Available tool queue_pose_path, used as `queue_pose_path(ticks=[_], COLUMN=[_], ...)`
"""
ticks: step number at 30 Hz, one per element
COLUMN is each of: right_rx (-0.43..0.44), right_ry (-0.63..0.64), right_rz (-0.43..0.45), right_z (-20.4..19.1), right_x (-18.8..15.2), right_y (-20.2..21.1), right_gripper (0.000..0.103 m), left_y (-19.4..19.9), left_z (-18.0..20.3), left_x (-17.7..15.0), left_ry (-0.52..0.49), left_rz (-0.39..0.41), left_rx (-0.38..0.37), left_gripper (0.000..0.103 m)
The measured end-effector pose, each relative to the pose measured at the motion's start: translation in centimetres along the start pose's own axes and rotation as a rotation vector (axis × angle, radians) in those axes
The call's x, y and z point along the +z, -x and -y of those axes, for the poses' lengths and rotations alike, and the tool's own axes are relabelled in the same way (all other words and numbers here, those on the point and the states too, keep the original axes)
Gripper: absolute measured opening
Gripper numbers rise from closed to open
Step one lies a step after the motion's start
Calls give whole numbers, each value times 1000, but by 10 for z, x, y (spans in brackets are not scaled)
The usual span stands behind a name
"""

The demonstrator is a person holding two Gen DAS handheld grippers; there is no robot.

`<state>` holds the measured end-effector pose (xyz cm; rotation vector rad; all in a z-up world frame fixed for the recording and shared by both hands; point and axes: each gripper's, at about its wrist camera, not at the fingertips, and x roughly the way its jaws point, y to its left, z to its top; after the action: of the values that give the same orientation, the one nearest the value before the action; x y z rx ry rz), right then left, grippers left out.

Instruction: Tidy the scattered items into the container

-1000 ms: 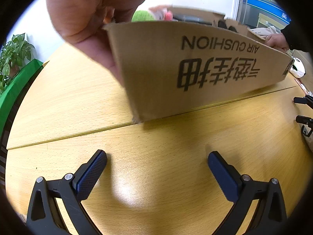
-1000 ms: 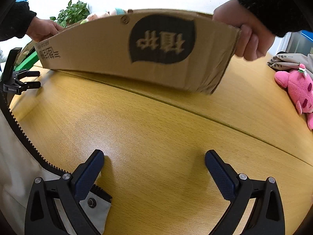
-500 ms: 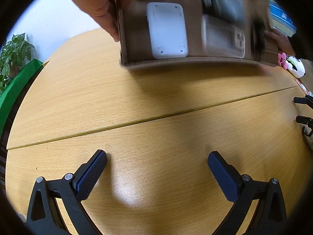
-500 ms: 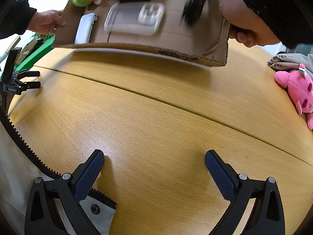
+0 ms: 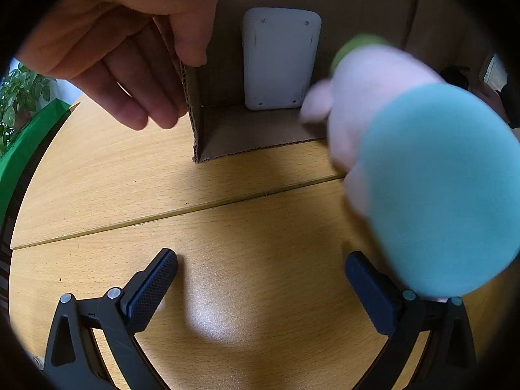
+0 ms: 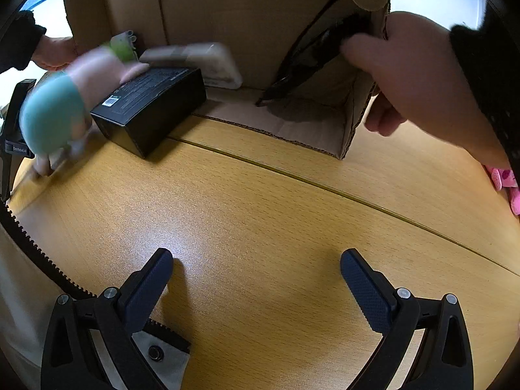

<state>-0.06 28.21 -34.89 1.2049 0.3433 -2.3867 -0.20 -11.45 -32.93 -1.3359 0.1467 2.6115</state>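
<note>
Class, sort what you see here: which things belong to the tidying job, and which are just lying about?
Part of the job:
cardboard box
plush toy
black box
white device
dark flat item

Just lying about:
potted plant
pink plush
table

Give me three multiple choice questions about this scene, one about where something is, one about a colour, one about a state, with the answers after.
1. Where does the black box sit?
A. on the table at the cardboard box's open mouth
B. between the right gripper's jaws
C. on the floor

2. What colour is the round end of the tumbling plush toy?
A. red
B. teal
C. black

3. How do the left gripper and right gripper stand?
A. both shut on items
B. one open, one shut
C. both open and empty

Answers: 1 A, it rests on the wood at the edge of the cardboard box; 2 B, it shows teal in both views; 3 C, only bare table lies between the jaws.
</note>
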Motion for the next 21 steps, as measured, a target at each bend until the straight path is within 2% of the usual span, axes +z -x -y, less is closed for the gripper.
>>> queue_pose_path(ticks=[21], right_rx=[3], right_ry=[5], right_rz=[0], right_z=[1], right_x=[0], right_y=[1], right_gripper=[103], left_y=[0], left_z=[-1], left_x=[2], left_ry=[1], left_rz=[-1], left_rx=[1], left_gripper=[103])
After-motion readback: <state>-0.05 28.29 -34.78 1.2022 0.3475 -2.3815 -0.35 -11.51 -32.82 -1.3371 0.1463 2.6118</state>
